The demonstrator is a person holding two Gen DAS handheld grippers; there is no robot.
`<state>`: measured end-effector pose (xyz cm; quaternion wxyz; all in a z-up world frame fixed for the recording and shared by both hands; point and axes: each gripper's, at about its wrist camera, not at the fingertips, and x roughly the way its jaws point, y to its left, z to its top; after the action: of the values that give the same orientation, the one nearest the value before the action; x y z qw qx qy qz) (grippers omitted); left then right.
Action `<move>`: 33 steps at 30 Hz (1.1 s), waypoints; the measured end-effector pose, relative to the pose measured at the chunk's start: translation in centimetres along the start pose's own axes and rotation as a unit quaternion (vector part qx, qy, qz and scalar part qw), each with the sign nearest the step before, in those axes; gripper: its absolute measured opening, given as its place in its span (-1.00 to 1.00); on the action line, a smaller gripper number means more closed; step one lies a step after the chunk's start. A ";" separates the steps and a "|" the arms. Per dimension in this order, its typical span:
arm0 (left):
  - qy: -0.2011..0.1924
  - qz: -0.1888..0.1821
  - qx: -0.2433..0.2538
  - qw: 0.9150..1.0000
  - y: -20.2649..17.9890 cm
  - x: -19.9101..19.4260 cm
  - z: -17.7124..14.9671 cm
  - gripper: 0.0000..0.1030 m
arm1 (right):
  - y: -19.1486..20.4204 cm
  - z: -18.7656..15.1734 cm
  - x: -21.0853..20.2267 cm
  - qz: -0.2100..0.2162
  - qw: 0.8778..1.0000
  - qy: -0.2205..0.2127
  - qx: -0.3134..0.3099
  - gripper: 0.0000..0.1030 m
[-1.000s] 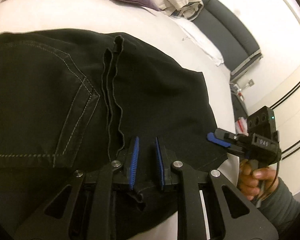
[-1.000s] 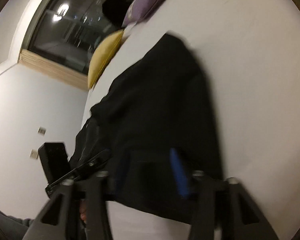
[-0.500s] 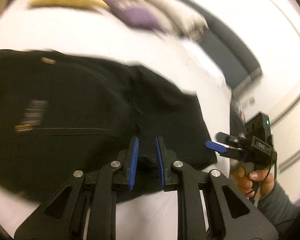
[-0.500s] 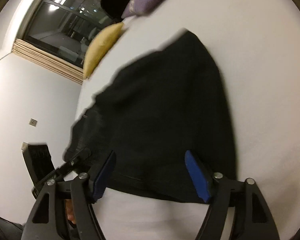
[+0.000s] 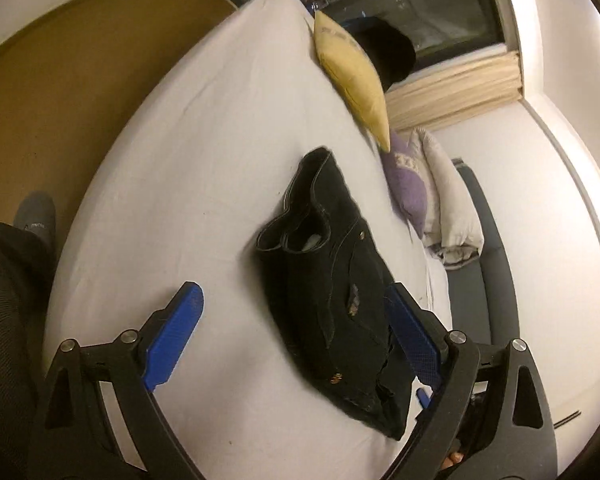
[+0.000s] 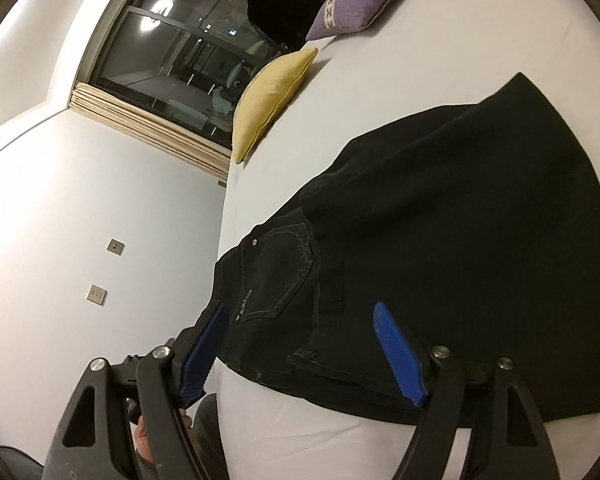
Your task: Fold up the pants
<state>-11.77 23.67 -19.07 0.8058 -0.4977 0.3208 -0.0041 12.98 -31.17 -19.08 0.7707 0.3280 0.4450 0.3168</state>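
The black pants [image 5: 332, 292] lay on the bed [image 5: 204, 128] as a compact, several-layer bundle, the waistband and a back pocket on top and the thick folded edges showing at the far end. Judged from that shape, the folding looked essentially done; at most a little squaring of the corners or pressing flat seemed left, since the near edge sat slightly ragged.

The left tool [image 5: 296, 344] stood with its blue pads spread wide, its jaws having just been opening, and nothing was gripped between them: the pants lay beyond and below the pads, not pinched. The right tool [image 6: 300, 356] was also spread wide, its jaws likewise having just opened, hovering over the near edge of the bundle with no cloth clamped. Part of a hand [image 6: 148, 440] showed under the right tool's frame.

Counted: one pair of pants; two tools; three cushions or pillows along the head of the bed, namely one yellow cushion [image 5: 352, 76], one purple cushion [image 5: 408, 192] and one white pillow [image 5: 448, 204]; one dark window [image 6: 204, 48]; two wall plates [image 6: 116, 246] in the right wrist view; one grey-socked foot [image 5: 34, 216] on the floor beside the bed
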 end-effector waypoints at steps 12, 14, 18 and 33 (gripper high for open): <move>0.014 -0.015 0.019 1.000 -0.6 3.4 2.3 0.75 | -0.9 0.4 0.2 -0.001 1.000 -0.013 0.012 0.42; 0.016 -0.013 0.020 1.000 -0.7 4.0 2.4 0.58 | -1.1 0.3 0.3 0.002 1.000 -0.014 0.014 0.41; 0.030 -0.010 -0.004 0.999 -0.2 5.3 2.2 -0.47 | -1.6 0.7 0.5 0.004 1.000 -0.017 0.021 0.39; 0.023 -0.007 0.025 0.999 -3.3 3.8 2.5 -0.71 | 2.2 3.5 11.7 0.032 0.991 0.123 -0.044 0.34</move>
<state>-6.44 22.76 -17.62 0.8104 -0.4793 0.3355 -0.0291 20.40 -21.54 -21.56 0.7132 0.2666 0.5111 0.3987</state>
